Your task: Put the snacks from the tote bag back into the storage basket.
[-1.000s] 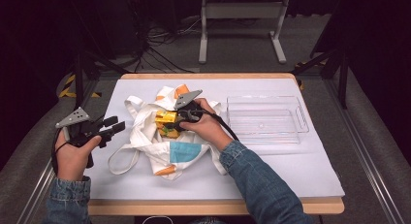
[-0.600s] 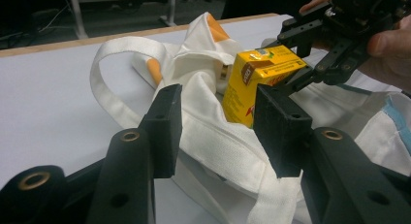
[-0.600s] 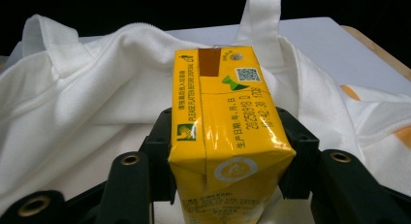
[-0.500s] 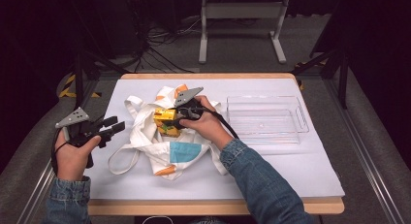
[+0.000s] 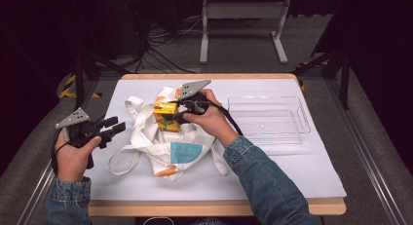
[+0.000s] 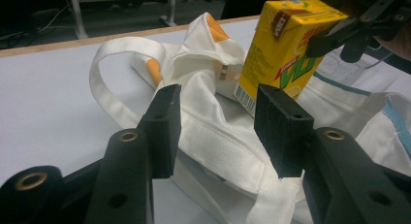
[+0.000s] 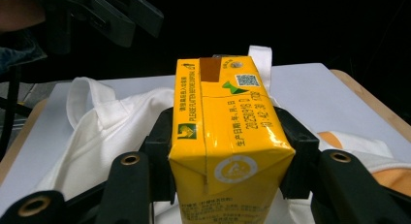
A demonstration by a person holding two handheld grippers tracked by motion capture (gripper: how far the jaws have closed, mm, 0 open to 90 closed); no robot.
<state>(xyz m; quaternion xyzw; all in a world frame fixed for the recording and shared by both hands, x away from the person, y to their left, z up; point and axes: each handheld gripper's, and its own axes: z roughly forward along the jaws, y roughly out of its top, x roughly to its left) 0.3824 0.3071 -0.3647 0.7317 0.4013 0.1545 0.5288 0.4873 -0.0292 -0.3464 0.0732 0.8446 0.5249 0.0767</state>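
A yellow drink carton (image 5: pixel 165 116) hangs just above the white tote bag (image 5: pixel 160 137), and my right gripper (image 5: pixel 174 116) is shut on its two sides. In the right gripper view the carton (image 7: pixel 228 146) stands upright between both black pads. The left gripper view shows the same carton (image 6: pixel 283 52) tilted over the bag's mouth (image 6: pixel 203 73). My left gripper (image 5: pixel 115 127) stays at the table's left edge, open, jaws pointing at the bag with nothing between them. In its own view the left gripper (image 6: pixel 218 132) hovers over a bag handle (image 6: pixel 116 59).
A clear plastic tray (image 5: pixel 297 119) lies on the white sheet (image 5: pixel 292 171) right of the bag. The bag has orange and light blue patches (image 5: pixel 187 152). A white metal stand (image 5: pixel 243 10) and cables sit on the floor beyond the table.
My right gripper has lifted the yellow carton up out of the tote bag. The left gripper has kept its place.
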